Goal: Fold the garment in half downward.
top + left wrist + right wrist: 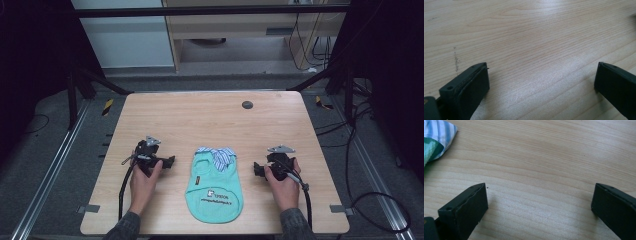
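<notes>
Jaws of both grippers stand spread wide with nothing between them but bare wood. In the high view the left gripper sits at the lower left of the desk, held by the person's left hand, and the right gripper sits at the lower right, held by the right hand. Both point inward toward the middle of the frame, and a black cable trails from each down toward the bottom edge.

Between the two grippers, in the lower centre of the high view, a small mint-green garment lies flat on the desk, apart from both. It has a blue-and-white striped collar at its upper end and a white printed logo near its lower end. In the right gripper view the striped collar and a bit of green fabric show in the upper left corner, well clear of the jaws.

A small dark round disc sits in the desk surface near the upper edge.
</notes>
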The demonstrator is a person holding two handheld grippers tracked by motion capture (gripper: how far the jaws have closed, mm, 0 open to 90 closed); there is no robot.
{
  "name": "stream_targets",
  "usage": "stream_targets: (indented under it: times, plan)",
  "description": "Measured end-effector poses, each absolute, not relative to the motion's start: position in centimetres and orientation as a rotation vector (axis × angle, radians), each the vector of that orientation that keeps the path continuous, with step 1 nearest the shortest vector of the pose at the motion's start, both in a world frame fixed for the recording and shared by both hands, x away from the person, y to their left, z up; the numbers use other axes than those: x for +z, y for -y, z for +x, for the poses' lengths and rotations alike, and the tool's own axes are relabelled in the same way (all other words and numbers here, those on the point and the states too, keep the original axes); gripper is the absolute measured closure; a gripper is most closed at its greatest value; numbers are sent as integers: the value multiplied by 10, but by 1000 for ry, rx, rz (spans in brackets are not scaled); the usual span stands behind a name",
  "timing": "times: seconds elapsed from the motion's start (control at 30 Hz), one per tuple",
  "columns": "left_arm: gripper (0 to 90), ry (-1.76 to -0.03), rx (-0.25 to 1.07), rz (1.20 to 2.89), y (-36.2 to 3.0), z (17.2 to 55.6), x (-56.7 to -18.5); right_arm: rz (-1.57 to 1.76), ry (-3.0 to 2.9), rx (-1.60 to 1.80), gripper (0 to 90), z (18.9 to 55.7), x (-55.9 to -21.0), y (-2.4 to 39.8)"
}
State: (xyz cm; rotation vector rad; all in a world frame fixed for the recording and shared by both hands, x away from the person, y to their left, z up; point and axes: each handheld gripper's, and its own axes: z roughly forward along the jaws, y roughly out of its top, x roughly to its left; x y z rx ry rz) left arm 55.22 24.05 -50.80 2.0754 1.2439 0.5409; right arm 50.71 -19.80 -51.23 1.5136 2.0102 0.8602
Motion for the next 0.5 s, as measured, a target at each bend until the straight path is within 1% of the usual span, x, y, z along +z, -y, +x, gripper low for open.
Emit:
stream_targets:
  times: [0.17,0.4,0.5]
  plan:
    - [0,-1255,548,2075,-240,540,-508,1510,-2012,862,8,507,-512,198]
    - [0,-1291,563,2057,-236,532,-508,1512,-2014,866,4,505,-513,197]
    - [0,-1262,547,2073,-238,529,-508,1513,-2014,868,6,505,-512,197]
